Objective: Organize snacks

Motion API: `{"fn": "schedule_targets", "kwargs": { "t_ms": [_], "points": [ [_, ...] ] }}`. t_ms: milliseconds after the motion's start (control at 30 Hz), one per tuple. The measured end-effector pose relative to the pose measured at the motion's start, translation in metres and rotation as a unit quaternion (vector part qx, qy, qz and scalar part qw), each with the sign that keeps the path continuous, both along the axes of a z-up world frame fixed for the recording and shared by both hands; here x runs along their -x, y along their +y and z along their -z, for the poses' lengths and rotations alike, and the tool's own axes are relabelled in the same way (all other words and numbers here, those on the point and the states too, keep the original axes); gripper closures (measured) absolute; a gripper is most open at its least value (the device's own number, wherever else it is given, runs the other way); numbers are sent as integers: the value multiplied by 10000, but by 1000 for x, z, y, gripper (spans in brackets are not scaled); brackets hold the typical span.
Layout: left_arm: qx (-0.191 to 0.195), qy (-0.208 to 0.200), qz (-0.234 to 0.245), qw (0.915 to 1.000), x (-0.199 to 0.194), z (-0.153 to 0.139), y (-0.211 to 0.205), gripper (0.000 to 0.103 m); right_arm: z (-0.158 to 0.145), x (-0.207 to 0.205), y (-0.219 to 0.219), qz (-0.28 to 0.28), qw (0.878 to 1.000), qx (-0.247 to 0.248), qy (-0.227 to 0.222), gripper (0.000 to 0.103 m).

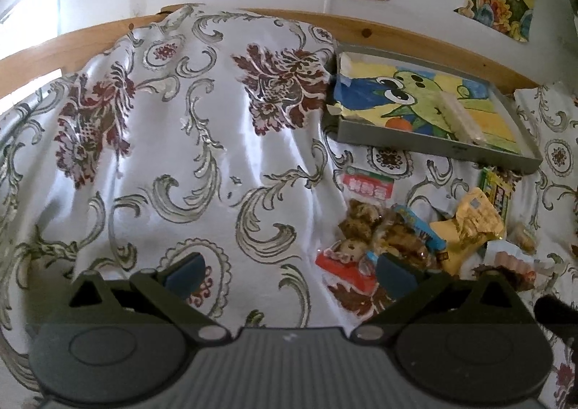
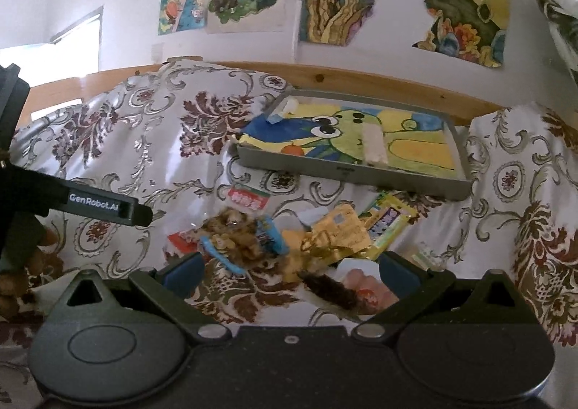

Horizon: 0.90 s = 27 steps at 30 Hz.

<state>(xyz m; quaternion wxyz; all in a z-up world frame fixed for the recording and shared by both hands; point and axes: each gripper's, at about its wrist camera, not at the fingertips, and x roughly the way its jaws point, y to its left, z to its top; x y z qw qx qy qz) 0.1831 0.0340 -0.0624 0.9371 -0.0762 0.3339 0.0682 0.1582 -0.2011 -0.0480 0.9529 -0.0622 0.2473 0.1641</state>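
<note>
Here both tools stand wide and hold nothing. The right tool (image 2: 289,273) hovers low over the near edge of the snack pile (image 2: 289,239), its fingers straddling a dark furry-looking packet (image 2: 330,288) and a pinkish one (image 2: 365,291). The left tool (image 1: 289,272) hangs off to the left of the pile (image 1: 415,232), over bare patterned cloth (image 1: 180,142), with only its right finger near a red packet (image 1: 343,264).

Just behind the pile lies a grey tray (image 2: 346,172) lined with a frog drawing; one pale bar (image 2: 374,145) already rests in it. The rest of the snacks, among them a yellow bag (image 2: 343,232) and a green-yellow packet (image 2: 388,225), lie heaped on the cloth.

So the step in hand looks like picking the next snack, most likely with the right tool. That calls for dropping onto one packet, closing without dragging its neighbours, then carrying it over the tray's near wall. The overlapping wrappers may slip or come up together.
</note>
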Motion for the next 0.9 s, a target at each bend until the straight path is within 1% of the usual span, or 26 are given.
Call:
{"fn": "schedule_targets", "kwargs": {
  "t_ms": [167,300,433,567,767,900],
  "points": [
    [104,20,72,9999,-5,5,-8,0,-1,-7,-15,210,9998,-50,19,1],
    [115,31,250,9996,-7,9,-18,0,-3,-14,-28,373,9993,-67,34,1],
    [61,-20,438,9990,-8,11,-29,0,-3,-24,-41,465,9989,-41,16,1],
    [-15,-85,668,9977,-11,11,-40,0,-2,-36,-59,679,9977,-48,32,1],
    [62,-213,1124,9934,-17,10,-59,0,3,-52,-80,986,9948,-154,213,1],
    [-63,-398,1538,9873,-25,7,-78,0,5,-58,-89,1063,9936,-215,330,1]
  ]
}}
